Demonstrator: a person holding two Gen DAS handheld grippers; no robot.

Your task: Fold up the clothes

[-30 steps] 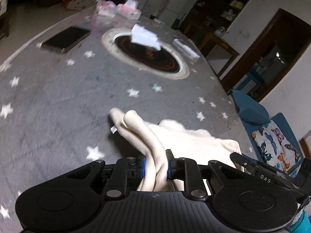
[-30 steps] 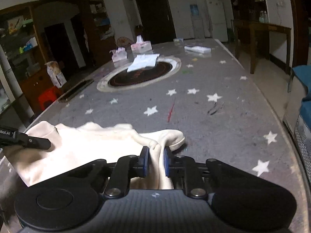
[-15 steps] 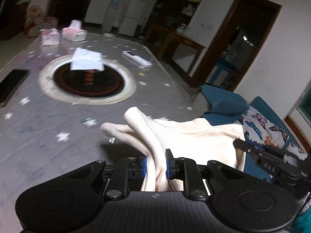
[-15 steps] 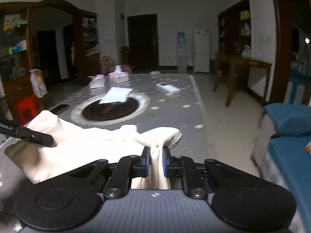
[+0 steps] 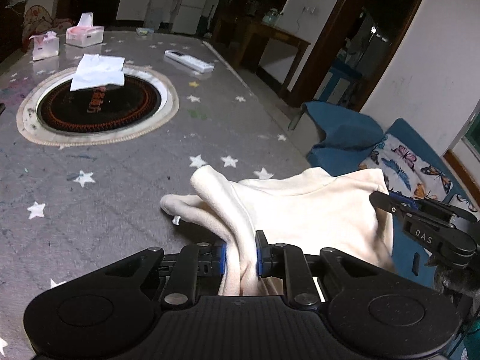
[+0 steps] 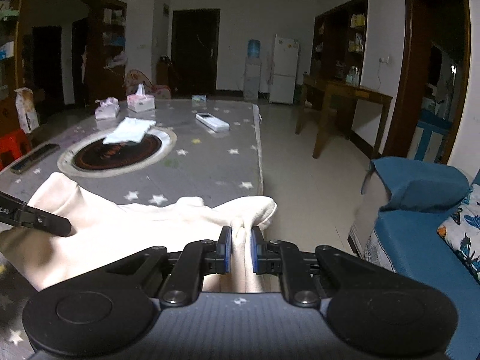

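Dim room; star-print grey table (image 5: 120,180), round black mat (image 5: 99,106).

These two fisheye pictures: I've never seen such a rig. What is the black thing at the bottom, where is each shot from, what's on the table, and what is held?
No robot here: a person holds a two-finger gripper in each hand, with a camera on each looking along its fingers. The black shape at the bottom is that gripper's own body. One picture is from the left gripper, the other from the right gripper. Each is shut on a bunched part of one cream garment, stretched between them at the table's near edge. Further back lie a round dark mat, a white cloth, two tissue packs, a remote and a phone.
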